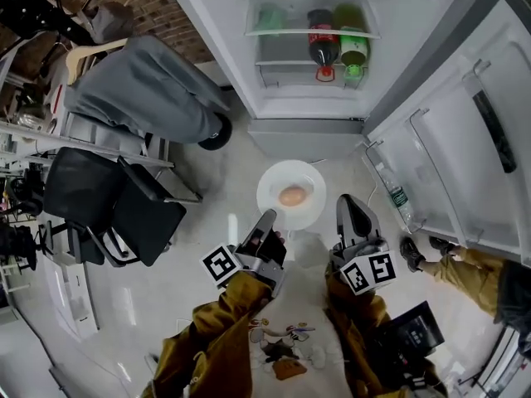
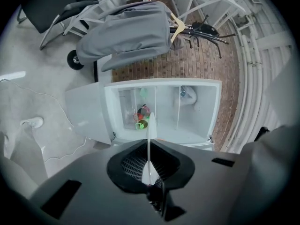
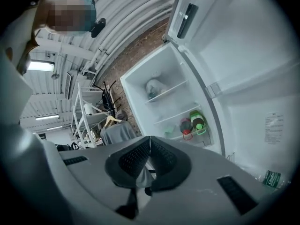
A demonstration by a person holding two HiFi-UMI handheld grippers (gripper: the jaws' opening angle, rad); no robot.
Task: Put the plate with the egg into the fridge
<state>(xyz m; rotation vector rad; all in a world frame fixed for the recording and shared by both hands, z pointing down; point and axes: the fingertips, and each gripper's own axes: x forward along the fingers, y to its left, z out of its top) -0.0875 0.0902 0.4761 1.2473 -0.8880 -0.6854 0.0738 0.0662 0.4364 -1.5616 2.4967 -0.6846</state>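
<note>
One red-labelled bottle [image 1: 323,41], print illegible; plate [image 1: 272,181], egg [image 1: 291,196]

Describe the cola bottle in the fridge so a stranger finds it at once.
Look into the open fridge, at the shelf holding the drinks. The cola bottle sits beside a green bottle; it alone is dark with a red label.

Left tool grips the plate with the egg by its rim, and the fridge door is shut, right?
Not quite: the fridge door is open, as the head view shows. The left tool does grip the plate with the egg by its rim.
</note>
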